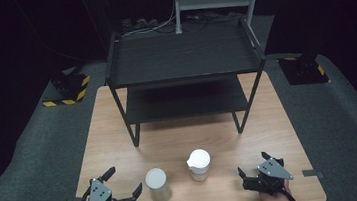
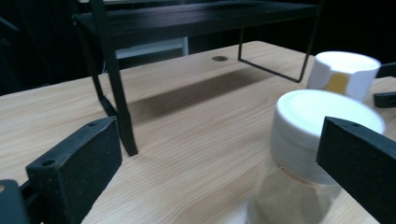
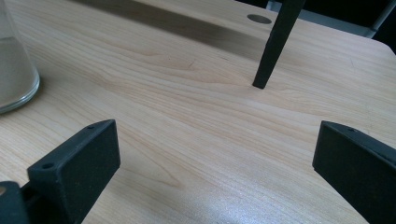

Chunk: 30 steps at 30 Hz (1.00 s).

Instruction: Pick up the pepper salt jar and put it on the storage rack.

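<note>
Jars (image 1: 157, 184) sit untouched on the counter (image 1: 120, 137); we judge nothing started, both grippers (image 1: 121, 189) (image 1: 252, 169) spread-fingered, left nearest a grasp.

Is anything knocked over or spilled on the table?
No, nothing stands out. Both white-lidded jars, the left jar and the right jar, stand upright on the wooden table with lids on. The black shelf stands level, and nothing is spilled.

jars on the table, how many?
2. One jar with a flat white lid stands front-centre, just right of the left gripper. The other, with a white spouted lid, stands to its right, slightly farther back. The rack's shelves look empty.
</note>
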{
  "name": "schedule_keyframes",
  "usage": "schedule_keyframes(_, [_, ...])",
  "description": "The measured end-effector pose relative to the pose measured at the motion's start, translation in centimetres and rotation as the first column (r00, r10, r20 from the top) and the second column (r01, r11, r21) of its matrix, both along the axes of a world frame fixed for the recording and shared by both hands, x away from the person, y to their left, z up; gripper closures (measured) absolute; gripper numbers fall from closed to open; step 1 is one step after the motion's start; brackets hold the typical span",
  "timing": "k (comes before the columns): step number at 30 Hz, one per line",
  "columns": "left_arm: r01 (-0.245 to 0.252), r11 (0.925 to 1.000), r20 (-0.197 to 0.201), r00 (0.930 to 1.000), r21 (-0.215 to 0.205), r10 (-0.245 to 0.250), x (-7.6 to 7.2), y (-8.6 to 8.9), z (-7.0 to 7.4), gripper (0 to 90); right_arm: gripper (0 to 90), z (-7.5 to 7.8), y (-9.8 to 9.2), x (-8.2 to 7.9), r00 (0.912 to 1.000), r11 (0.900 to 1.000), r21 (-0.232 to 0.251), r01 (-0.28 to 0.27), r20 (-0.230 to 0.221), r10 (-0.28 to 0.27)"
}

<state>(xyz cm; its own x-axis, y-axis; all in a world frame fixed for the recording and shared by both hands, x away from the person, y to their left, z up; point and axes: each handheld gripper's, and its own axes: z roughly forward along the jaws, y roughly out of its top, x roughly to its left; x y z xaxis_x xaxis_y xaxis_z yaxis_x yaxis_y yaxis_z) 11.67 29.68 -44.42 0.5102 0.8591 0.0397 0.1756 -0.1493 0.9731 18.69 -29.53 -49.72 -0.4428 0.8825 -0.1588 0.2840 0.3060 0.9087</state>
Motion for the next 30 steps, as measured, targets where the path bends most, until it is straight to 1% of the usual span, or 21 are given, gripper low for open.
schedule_keyframes(10, [0.041, 0.9989, 0.016, 0.999, -0.024, -0.041, 0.0, -0.4, 0.1, 0.5, 0.0, 0.0, 0.0, 0.0, 1.0, 1.0, -0.001, 0.0, -0.001, 0.0])
schedule_keyframes(15, [0.053, 0.9982, 0.027, 0.9983, -0.027, -0.052, -0.1, -0.7, 0.1, 0.5, 0.0, 0.0, 0.0, 0.0, 1.0, 1.0, -0.002, 0.0, -0.001, 0.0])
schedule_keyframes(18, [0.06, 0.9974, 0.026, 0.9979, -0.039, -0.059, 0.0, -0.9, 0.0, 0.5, 0.0, 0.0, 0.0, 0.0, 1.0, 1.0, -0.002, 0.001, -0.001, -0.001])
schedule_keyframes(24, [0.082, 0.996, 0.025, 0.9964, -0.034, -0.081, 0.2, -1.5, -0.2, 0.5, 0.0, 0.0, 0.2, 0.0, 1.0, 1.0, -0.009, 0.0, 0.0, 0.0])
schedule_keyframes(28, [0.1, 0.9946, 0.022, 0.9948, -0.026, -0.099, 0.4, -2.1, -0.3, 0.5, 0.0, 0.0, 0.1, 0.0, 1.0, 1.0, -0.003, 0.001, 0.0, -0.001])
schedule_keyframes(30, [0.113, 0.993, 0.019, 0.9935, -0.034, -0.112, 0.6, -2.4, -0.5, 0.5, 0.0, 0.0, 0.0, 0.0, 1.0, 1.0, -0.001, 0.001, 0.0, -0.001])
